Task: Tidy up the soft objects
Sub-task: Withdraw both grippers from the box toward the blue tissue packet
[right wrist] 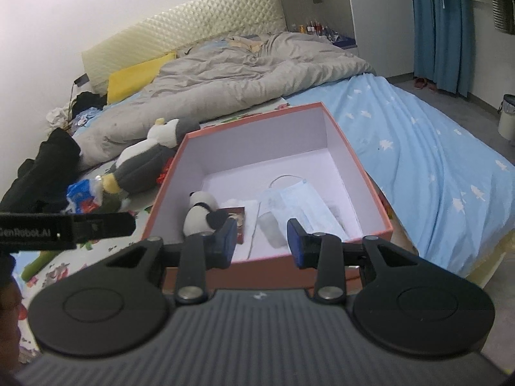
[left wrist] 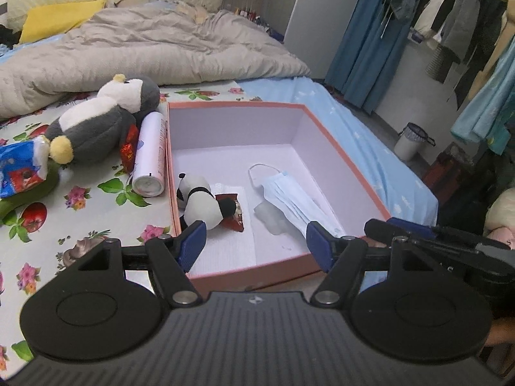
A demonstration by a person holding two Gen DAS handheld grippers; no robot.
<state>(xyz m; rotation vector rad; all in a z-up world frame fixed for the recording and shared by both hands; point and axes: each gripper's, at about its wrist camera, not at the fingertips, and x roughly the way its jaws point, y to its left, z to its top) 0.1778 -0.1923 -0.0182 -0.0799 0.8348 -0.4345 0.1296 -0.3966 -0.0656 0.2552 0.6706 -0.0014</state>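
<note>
Bed (left wrist: 370,135): panda plush (left wrist: 201,201) inside box (left wrist: 235,105), beyond open, empty jaws.

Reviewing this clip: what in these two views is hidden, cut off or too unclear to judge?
- Red packet: partly under the panda plush, left wrist view; print unreadable.
- Face mask: near end hidden behind a finger of the left tongs.
- Blue wrapper: cut off by the left edge.
- Box: near wall covered by the right tongs, right wrist view.
- Bottles by the headboard: too small to identify.
</note>
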